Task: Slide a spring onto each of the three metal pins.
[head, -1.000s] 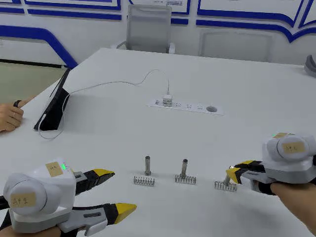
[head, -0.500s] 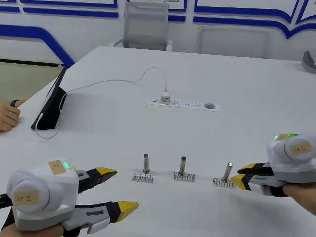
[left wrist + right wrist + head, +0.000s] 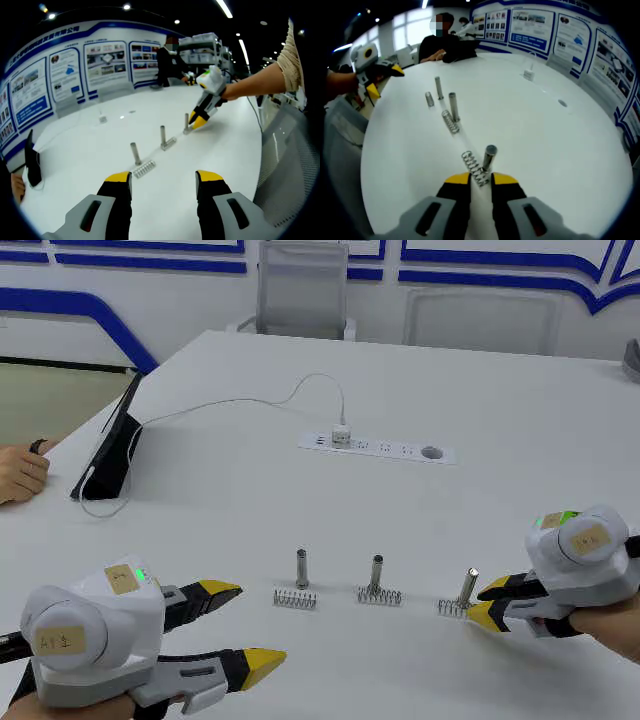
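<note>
Being held at the right end of the row, the right tool point(image 3: 485, 602) is being shown with its jaws narrow, the yellow tips sitting either side of the near end of the right spring point(image 3: 452, 608); whether that coil is being pinched cannot be told. The right spring is lying flat on the white worktop point(image 3: 520, 500), just beside the foot of the right pin point(image 3: 467, 585). The middle pin point(image 3: 376, 572) and the left pin point(image 3: 302, 567) are standing upright further along the row, each bare, with the middle spring point(image 3: 379, 595) and the left spring point(image 3: 294, 598) lying flat just in front of their bases. The left tool point(image 3: 248, 628) is being held low at the near left, well apart from the left pin, its jaws spread wide and empty. Further back on the worktop a power strip point(image 3: 378, 451) is lying with a white charger plugged in, and a dark tablet point(image 3: 110, 455) is being propped near the left edge, beside a person's hand point(image 3: 20, 472).
</note>
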